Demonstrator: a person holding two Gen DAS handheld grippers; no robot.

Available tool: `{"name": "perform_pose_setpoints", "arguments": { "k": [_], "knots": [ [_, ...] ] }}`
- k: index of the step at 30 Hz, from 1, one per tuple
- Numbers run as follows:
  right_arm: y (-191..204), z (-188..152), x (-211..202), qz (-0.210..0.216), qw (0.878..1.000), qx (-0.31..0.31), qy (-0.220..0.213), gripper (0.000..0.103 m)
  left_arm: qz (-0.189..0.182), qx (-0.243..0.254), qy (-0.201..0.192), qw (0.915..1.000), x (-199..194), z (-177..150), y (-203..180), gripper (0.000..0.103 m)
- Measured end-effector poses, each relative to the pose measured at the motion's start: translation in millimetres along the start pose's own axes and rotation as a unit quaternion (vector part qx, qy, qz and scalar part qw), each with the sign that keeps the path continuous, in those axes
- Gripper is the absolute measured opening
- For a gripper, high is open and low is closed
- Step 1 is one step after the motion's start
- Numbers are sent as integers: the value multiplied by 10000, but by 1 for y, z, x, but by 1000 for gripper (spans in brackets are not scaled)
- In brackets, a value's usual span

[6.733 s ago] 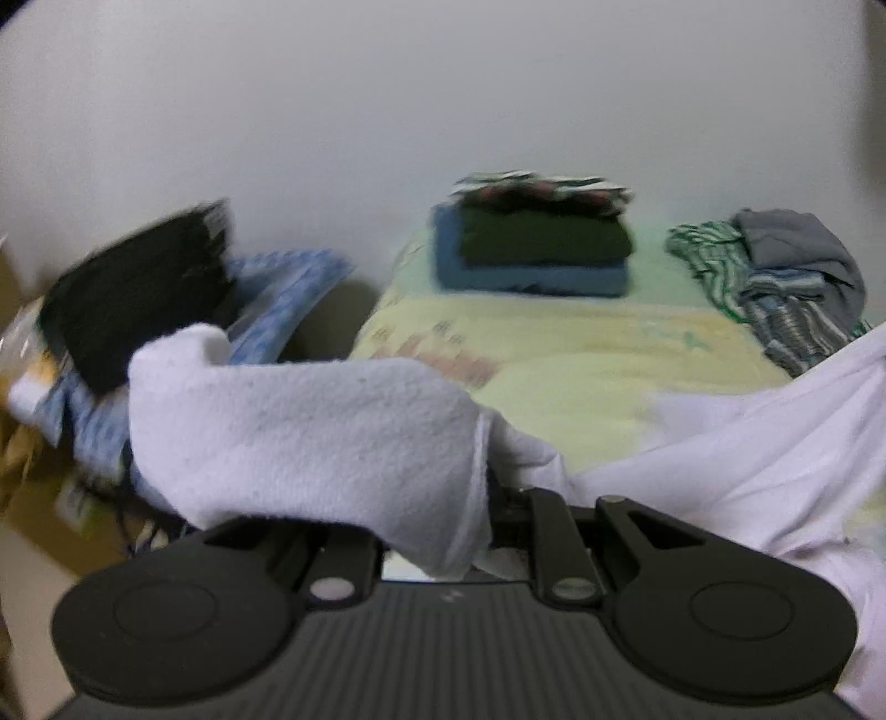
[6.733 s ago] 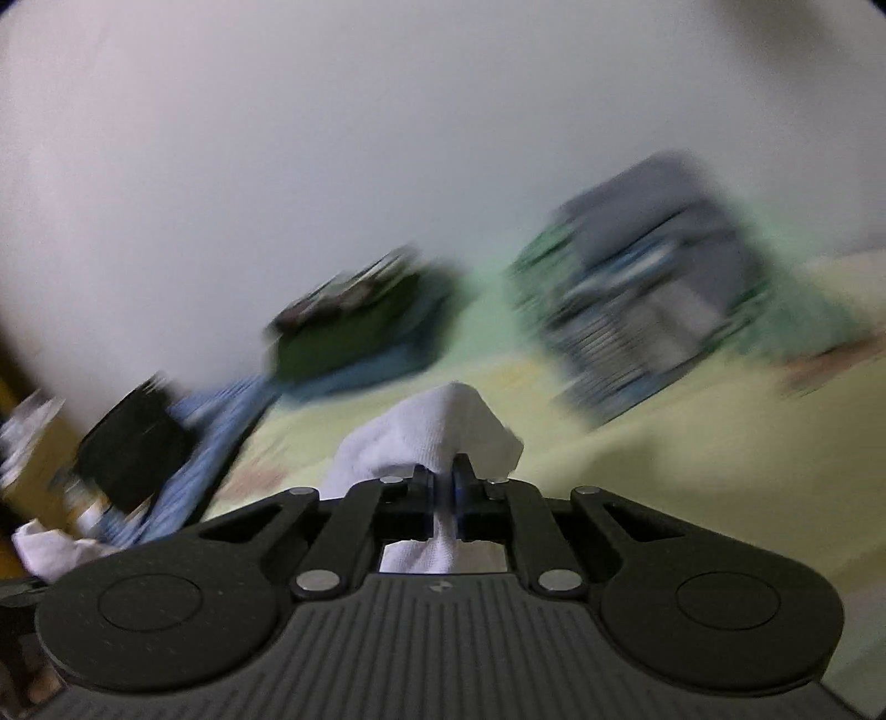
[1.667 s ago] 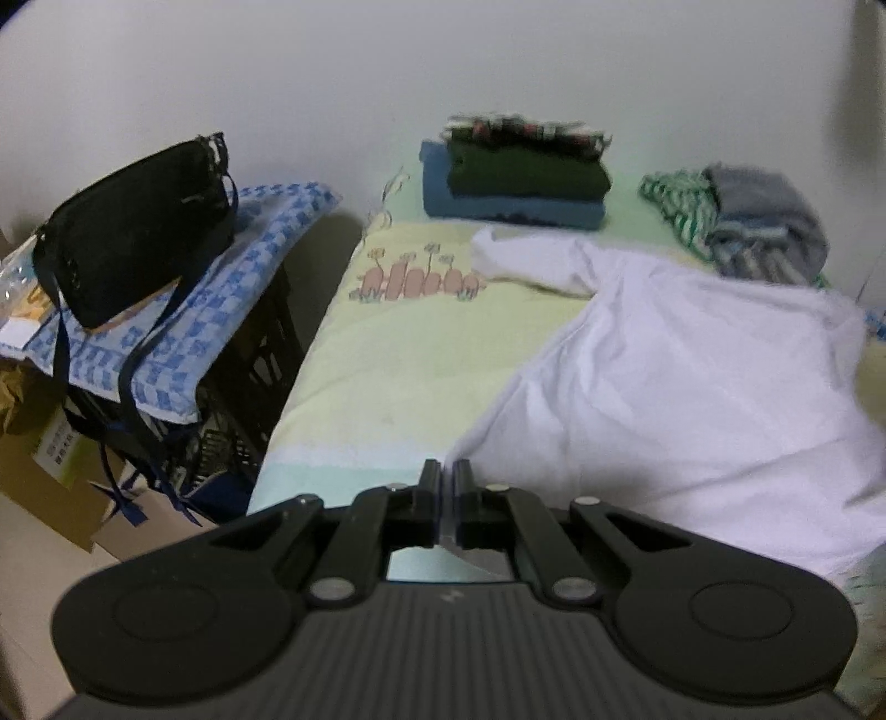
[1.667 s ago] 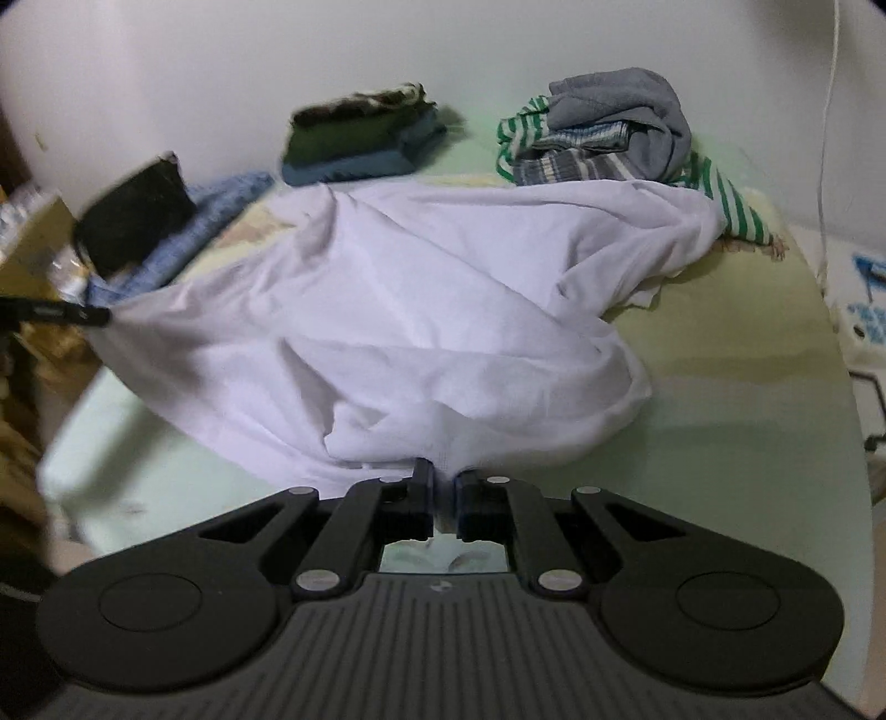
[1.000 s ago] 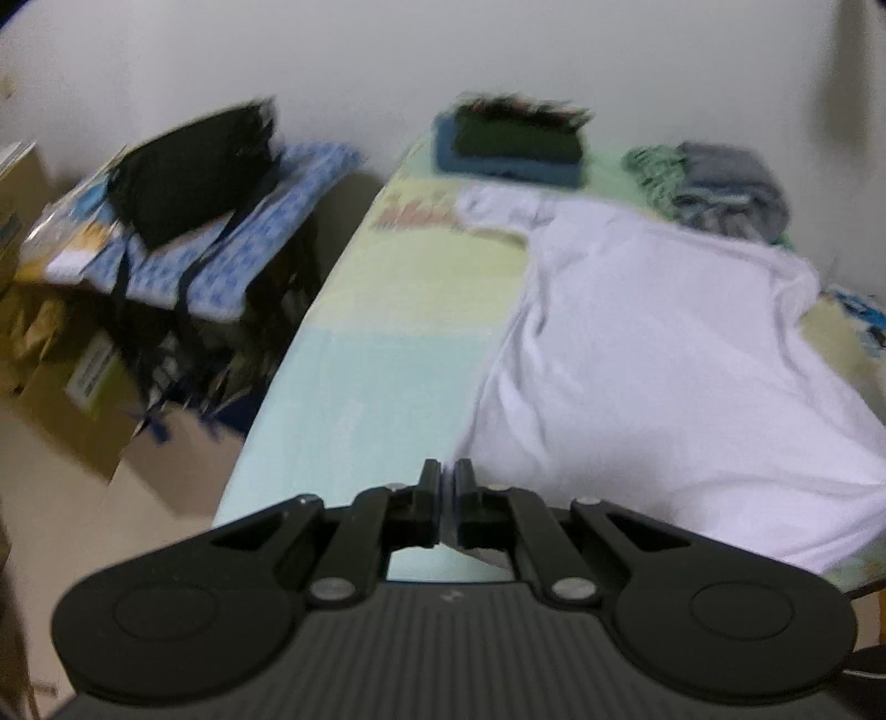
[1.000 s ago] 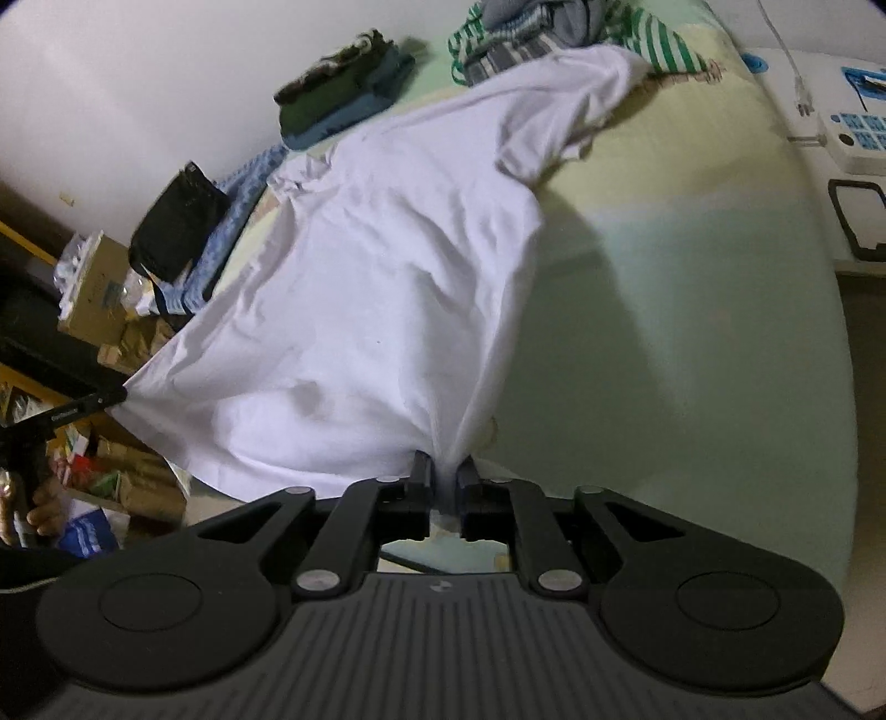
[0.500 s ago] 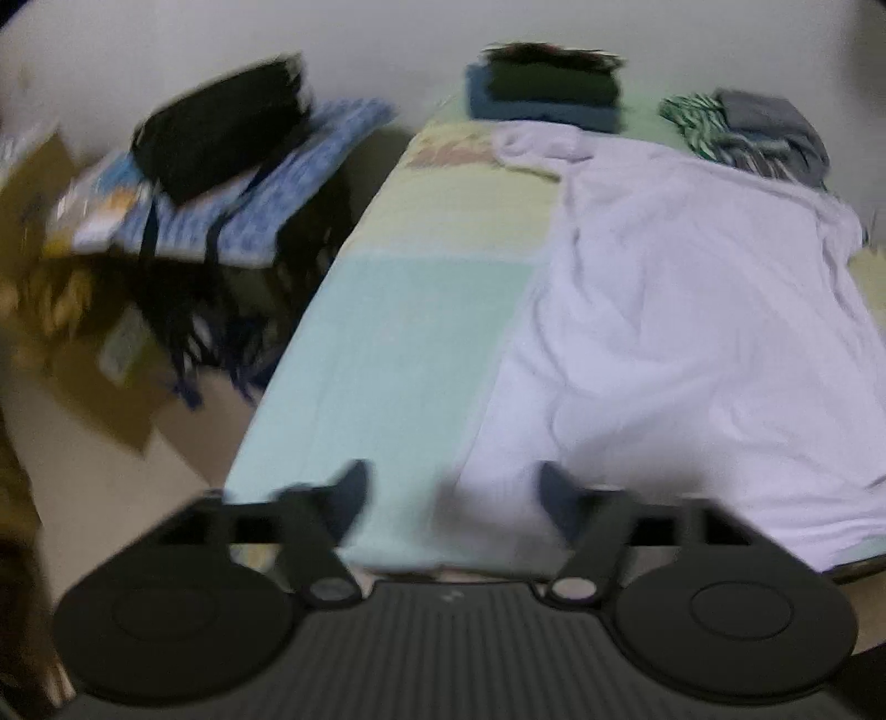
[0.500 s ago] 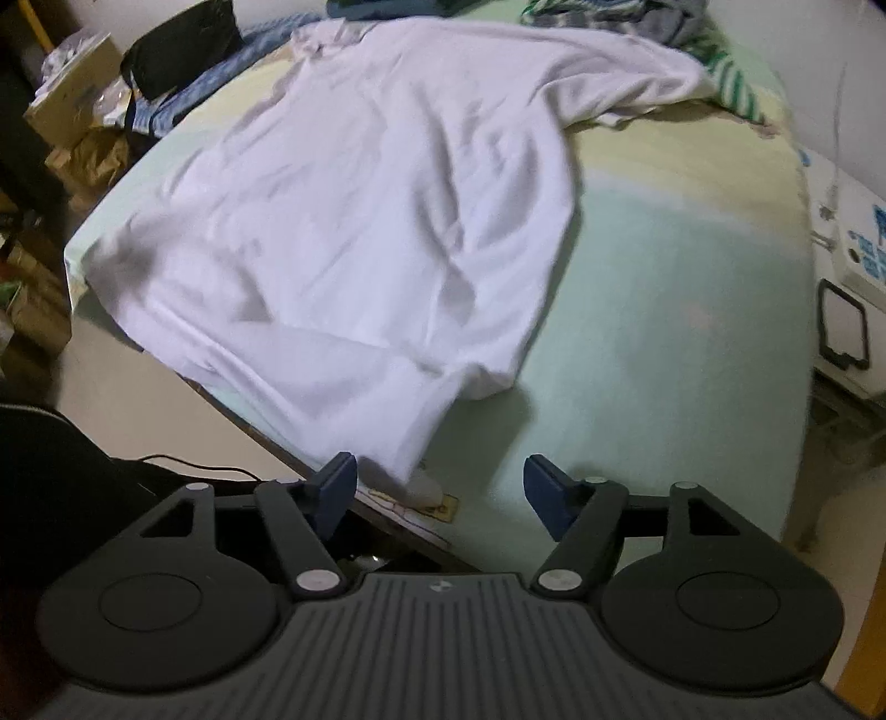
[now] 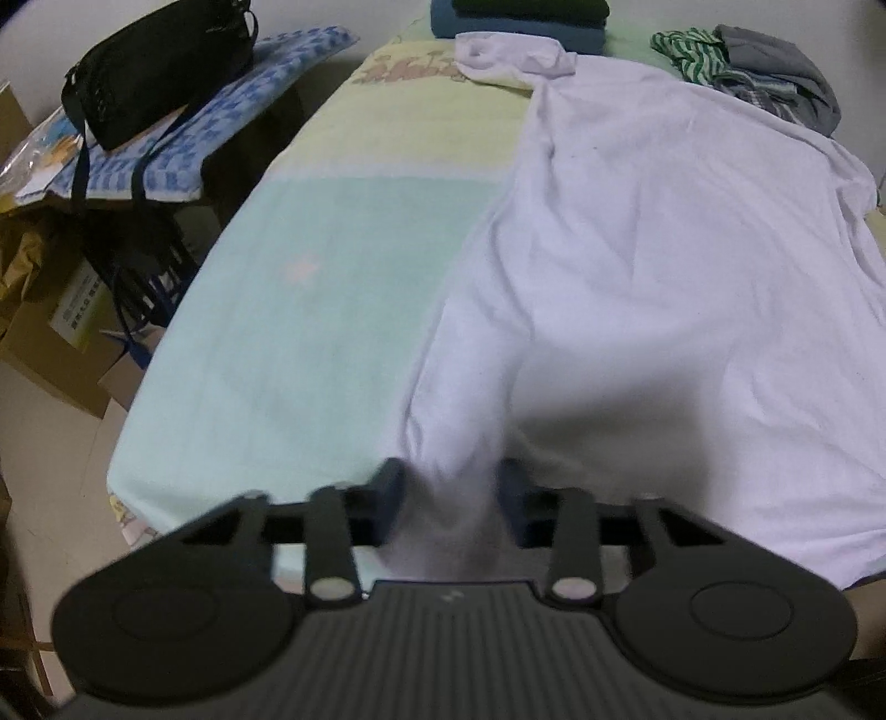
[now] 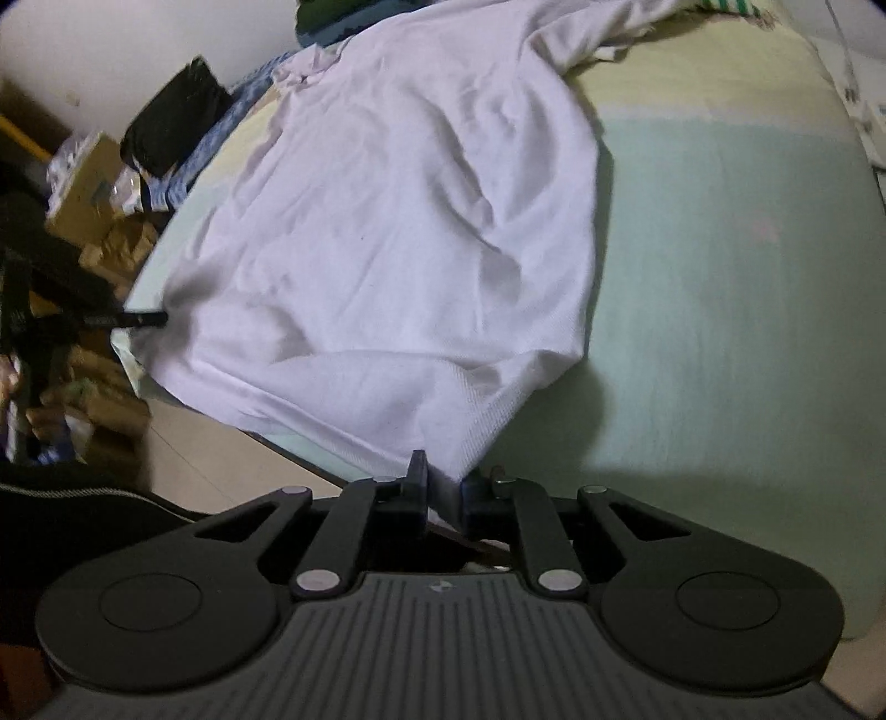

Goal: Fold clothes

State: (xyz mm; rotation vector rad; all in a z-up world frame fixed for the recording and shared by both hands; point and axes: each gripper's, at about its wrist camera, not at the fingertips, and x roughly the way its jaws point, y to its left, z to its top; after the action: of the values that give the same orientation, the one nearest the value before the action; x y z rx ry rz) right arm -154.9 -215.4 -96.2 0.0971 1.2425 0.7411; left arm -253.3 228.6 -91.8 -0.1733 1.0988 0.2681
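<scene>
On bed (image 9: 310, 288): white shirt (image 9: 653, 266) hem between closing left gripper (image 9: 449, 498) and right gripper (image 10: 446, 490) jaws.

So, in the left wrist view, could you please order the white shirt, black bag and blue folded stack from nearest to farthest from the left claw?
1. white shirt, between the closing left claw.
2. black bag, upper left.
3. blue folded stack, top centre.

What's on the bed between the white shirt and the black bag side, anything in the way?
Nothing: in the left wrist view that stretch of bed sheet left of the white shirt is bare up to the edge facing the black bag.
</scene>
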Motion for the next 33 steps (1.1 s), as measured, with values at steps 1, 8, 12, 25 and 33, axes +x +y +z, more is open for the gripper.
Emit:
{"name": "perform_pose_setpoints", "arguments": {
  "k": [1,8,12,25,33],
  "knots": [
    [-2,0,-1,36,10000,64,2,8,-45,-38,26,10000,-2,0,2,6],
    [-4,-1,-10,-3,9996,114,263,6,-77,23,-51,10000,-40,-12,9,0],
    [2,-6,-13,-244,9979,-105,595,5,185,128,98,9997,-54,-25,20,0],
    [-10,12,-33,-438,9973,524,-256,52,22,396,-545,9977,-33,-6,3,88],
    [22,17,-13,-1147,9868,-237,-1122,46,-65,240,-30,9997,-2,2,1,4]
  ]
}}
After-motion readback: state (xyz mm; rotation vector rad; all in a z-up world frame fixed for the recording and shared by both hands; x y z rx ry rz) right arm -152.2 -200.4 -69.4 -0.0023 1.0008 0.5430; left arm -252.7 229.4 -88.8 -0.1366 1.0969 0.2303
